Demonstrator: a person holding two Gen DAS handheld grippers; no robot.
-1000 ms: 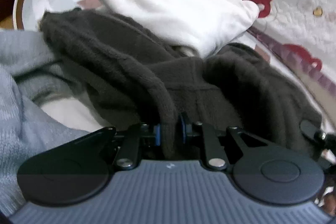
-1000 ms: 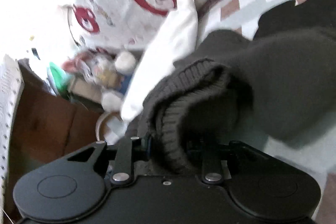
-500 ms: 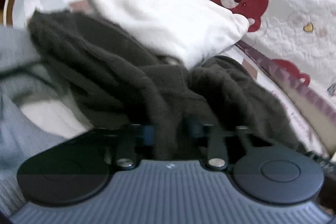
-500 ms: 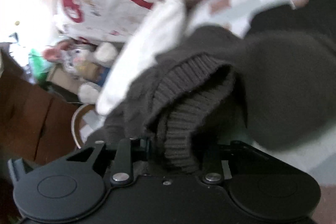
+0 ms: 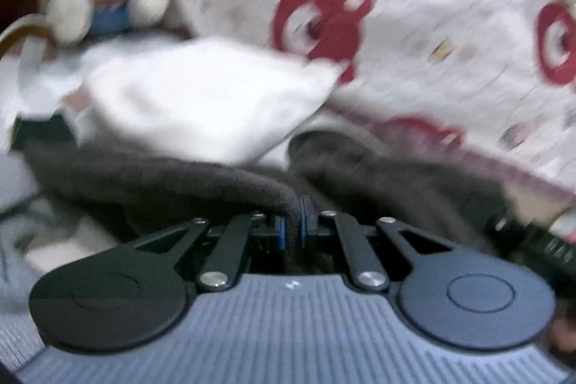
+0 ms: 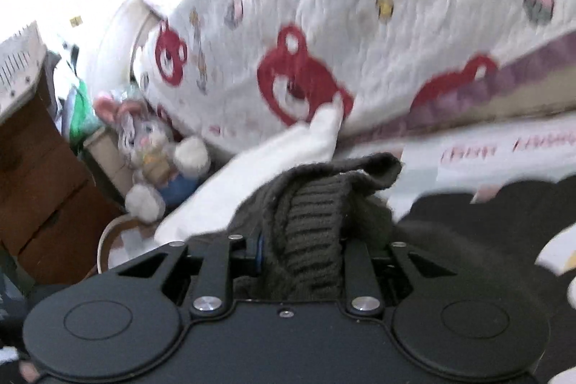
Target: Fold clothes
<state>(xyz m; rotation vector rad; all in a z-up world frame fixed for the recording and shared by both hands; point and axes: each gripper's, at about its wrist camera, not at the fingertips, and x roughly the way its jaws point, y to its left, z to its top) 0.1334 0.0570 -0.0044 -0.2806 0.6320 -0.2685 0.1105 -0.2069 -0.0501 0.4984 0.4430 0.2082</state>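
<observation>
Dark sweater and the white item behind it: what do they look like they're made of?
Dark sweater: chunky knit, probably wool or acrylic; ribbed rows show at the cuff clamped in the right gripper, matte and fuzzy where the left gripper pinches it. White garment: soft, plush-looking, perhaps fleece; blur leaves the weave unclear.

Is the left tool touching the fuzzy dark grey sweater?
Touching. The left wrist view shows the left tool nearly shut, blue pads pinching a fold of the fuzzy dark grey sweater.
</observation>
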